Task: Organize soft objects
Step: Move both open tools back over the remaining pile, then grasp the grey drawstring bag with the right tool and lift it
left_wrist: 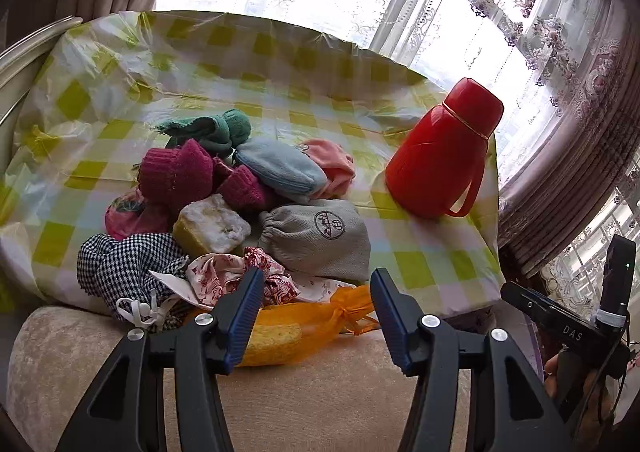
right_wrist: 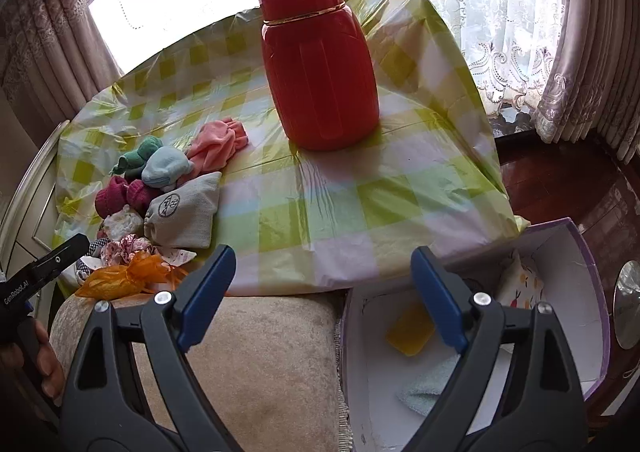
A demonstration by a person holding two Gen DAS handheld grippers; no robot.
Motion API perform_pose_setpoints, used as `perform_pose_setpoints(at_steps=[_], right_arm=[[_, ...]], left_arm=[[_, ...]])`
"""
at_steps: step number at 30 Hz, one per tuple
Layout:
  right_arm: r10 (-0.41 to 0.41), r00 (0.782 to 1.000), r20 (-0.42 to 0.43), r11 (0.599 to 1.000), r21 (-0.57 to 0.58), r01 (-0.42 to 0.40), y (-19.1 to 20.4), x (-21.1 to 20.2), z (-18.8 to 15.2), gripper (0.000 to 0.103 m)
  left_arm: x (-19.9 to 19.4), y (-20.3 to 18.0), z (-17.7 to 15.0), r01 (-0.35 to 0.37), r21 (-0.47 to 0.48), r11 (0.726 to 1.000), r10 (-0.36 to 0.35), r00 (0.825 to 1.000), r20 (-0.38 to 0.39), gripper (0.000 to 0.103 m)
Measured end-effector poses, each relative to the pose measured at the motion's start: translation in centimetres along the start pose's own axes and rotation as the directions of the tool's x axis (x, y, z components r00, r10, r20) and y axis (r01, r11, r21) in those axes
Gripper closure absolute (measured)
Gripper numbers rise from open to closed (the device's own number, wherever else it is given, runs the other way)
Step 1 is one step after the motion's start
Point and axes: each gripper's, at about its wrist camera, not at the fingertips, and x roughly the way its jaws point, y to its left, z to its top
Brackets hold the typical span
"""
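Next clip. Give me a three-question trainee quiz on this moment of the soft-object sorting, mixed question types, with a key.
1. True or false: the left gripper is shut on the orange mesh bag.
2. Multiple choice: what already lies in the white box beside the right gripper? A) a red sock B) a yellow sponge and a light blue cloth C) nothing that can be seen
3. Fill in: the one hard item on the checked tablecloth is a red ____.

Key
1. False: its jaws stand open, with the bag beyond them.
2. B: the yellow sponge and light blue cloth show inside.
3. Flask: the red flask stands upright, apart from the pile.
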Motion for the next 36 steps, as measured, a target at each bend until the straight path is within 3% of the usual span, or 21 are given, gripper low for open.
perform_pose_setpoints(at_steps=[10, 15, 22, 32, 36], right_arm=[[0.125, 0.989, -0.083, 0.985, -0.111, -0.134, 6.6, 2.7, -0.8, 0.012], [0.156, 0.980, -0.122, 0.974, -0.146, -0.173, 8.8, 3.9, -0.9, 0.012], [0.137, 0.975, -0.178, 0.980, -0.122, -0.160, 9.5, 6.4, -0.1, 0.012], [0.032, 0.977, -0.210, 0.970, -0.230, -0.082, 12.4, 10.1, 1.5, 0.011], [0.025, 0.977, -0.211, 0.964, -0.255, -0.080, 13.5, 11.5, 2.3, 0.009]], left_arm=[[-0.3, 4.3, -0.8, -0.047, -0.052, 0.998, 0.045, 0.998, -0.035, 0.046], [-0.3, 4.5, -1.4, -0.025, 0.001, 1.000, 0.025, 0.996, -0.085, 0.043], [0.5, 3.7, -1.9, 0.006, 0.107, 0.994, 0.011, 0.987, -0.158, 0.027], [2.4, 3.2, -2.0, -0.045, 0.254, 0.966, 0.098, 0.975, -0.199, 0.028], [3.0, 2.5, -2.3, -0.026, 0.310, 0.950, 0.094, 0.974, -0.206, 0.035]])
